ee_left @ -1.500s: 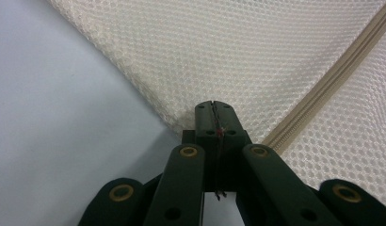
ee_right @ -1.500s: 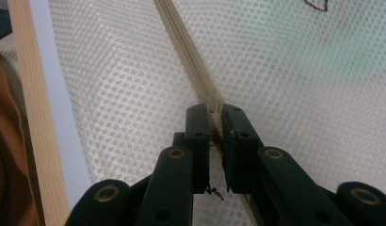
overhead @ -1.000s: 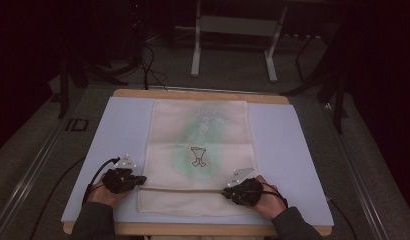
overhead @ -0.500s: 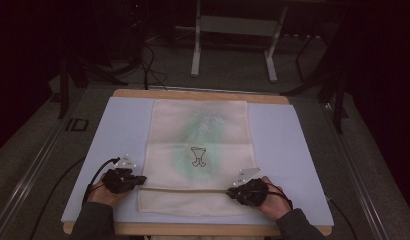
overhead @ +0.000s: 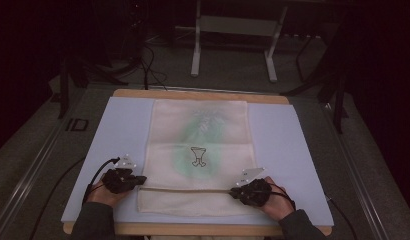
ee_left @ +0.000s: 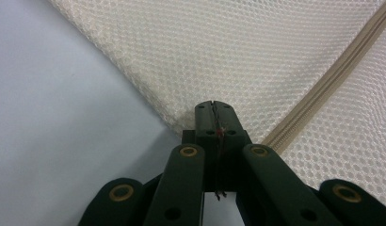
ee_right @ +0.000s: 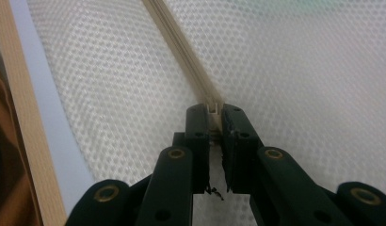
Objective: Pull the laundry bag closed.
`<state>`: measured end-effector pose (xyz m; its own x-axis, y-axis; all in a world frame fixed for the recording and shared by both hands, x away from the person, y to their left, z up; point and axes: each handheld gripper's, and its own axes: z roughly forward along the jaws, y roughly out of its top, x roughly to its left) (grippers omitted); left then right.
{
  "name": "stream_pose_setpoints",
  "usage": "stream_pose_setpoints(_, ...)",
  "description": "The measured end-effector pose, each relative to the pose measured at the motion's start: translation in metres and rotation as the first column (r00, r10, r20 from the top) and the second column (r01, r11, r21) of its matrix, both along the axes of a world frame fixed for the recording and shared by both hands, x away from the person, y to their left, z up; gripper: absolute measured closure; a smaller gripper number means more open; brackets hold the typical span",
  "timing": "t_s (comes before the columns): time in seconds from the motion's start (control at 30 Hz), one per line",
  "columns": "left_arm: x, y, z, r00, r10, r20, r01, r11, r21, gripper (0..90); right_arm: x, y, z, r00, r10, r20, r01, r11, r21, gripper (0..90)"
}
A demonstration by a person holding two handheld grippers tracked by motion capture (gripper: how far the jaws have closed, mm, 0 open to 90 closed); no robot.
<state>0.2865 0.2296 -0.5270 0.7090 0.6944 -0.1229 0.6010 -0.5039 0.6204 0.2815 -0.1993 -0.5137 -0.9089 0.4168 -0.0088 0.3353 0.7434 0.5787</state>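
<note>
- Mesh laundry bag (overhead: 198, 150) lies flat on the pale mat (overhead: 288, 145), zipper (overhead: 185, 189) running across its near end.
- Left gripper (ee_left: 213, 107) is clamped on the bag's edge at the zipper's left end.
- Right gripper (ee_right: 214, 110) pinches what looks like the zipper pull.
- Step: likely opening the zip. Next: left anchors, right draws the pull along the track.

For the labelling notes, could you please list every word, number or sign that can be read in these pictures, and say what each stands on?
"ID": dark letters on the grey floor strip left of the table.
Dark goblet-like outline, no letters, on the mesh bag, over its green patch.
Pale print higher on the bag: too blurred to read.
Left gripper and right gripper: no readable marking.
</note>
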Motion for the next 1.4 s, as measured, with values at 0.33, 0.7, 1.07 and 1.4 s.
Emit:
stream_pose_setpoints(0.33,0.000,0.000,0.000,1.0000,0.001,0.000,-0.001,1.0000,0.000,89.6,-0.001,-0.007,0.000,0.9999,-0.014,-0.005,0.014,0.9998,0.012,82.2)
stream_pose_setpoints(0.7,0.000,0.000,0.000,1.0000,0.001,0.000,-0.001,1.0000,-0.001,89.6,-0.003,-0.013,0.000,0.9997,-0.025,0.002,0.025,0.9997,0.007,82.2)
stream_pose_setpoints(1.07,0.000,0.000,0.000,1.0000,-0.001,0.001,0.001,1.0000,0.001,89.6,-0.004,-0.020,0.001,0.9992,-0.041,-0.002,0.041,0.9990,0.019,82.2)
stream_pose_setpoints(1.4,0.000,0.000,0.000,1.0000,-0.001,0.002,0.001,1.0000,0.003,89.6,-0.005,-0.021,0.001,0.9992,-0.040,-0.004,0.040,0.9990,0.021,82.2)
